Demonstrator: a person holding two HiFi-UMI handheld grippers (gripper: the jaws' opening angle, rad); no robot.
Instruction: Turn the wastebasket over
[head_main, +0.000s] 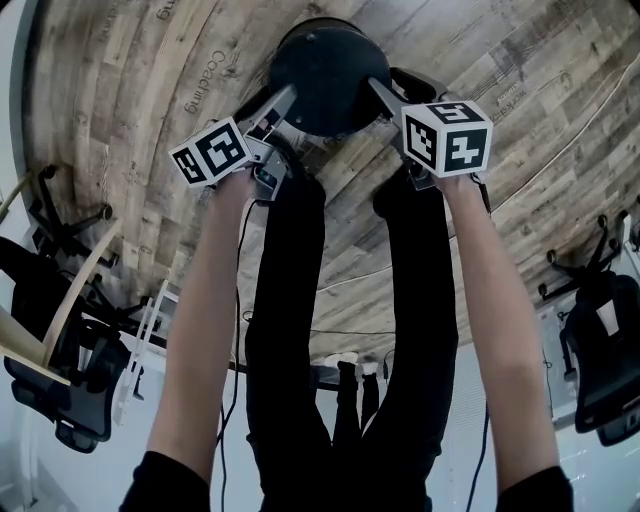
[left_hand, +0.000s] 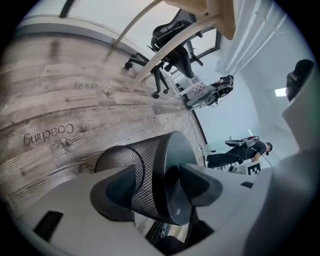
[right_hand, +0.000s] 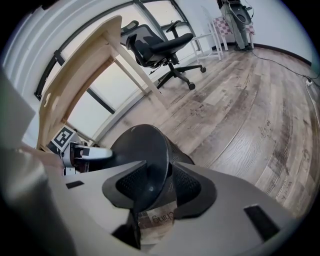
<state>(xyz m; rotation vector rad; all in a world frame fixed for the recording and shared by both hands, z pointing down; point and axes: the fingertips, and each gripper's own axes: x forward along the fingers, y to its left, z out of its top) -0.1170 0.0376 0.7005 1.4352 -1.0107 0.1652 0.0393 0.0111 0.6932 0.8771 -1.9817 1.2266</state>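
Observation:
A black mesh wastebasket (head_main: 325, 70) shows its solid round bottom to the head view, over the wood-plank floor. My left gripper (head_main: 283, 100) reaches its near-left edge and my right gripper (head_main: 380, 90) its near-right edge. In the left gripper view the wastebasket (left_hand: 150, 170) sits tilted between the jaws of the left gripper (left_hand: 160, 187), one pad on the mesh wall and the other on the bottom disc. In the right gripper view the right gripper (right_hand: 157, 187) clamps the bottom rim of the wastebasket (right_hand: 150, 150), with floor print visible underneath.
Black office chairs (head_main: 60, 400) (head_main: 600, 350) stand at both sides near pale wooden desk legs (head_main: 70, 300). A thin cable (head_main: 590, 110) runs across the floor at right. The holder's dark-trousered legs (head_main: 290, 330) fill the middle. Another person (left_hand: 245, 152) stands far off.

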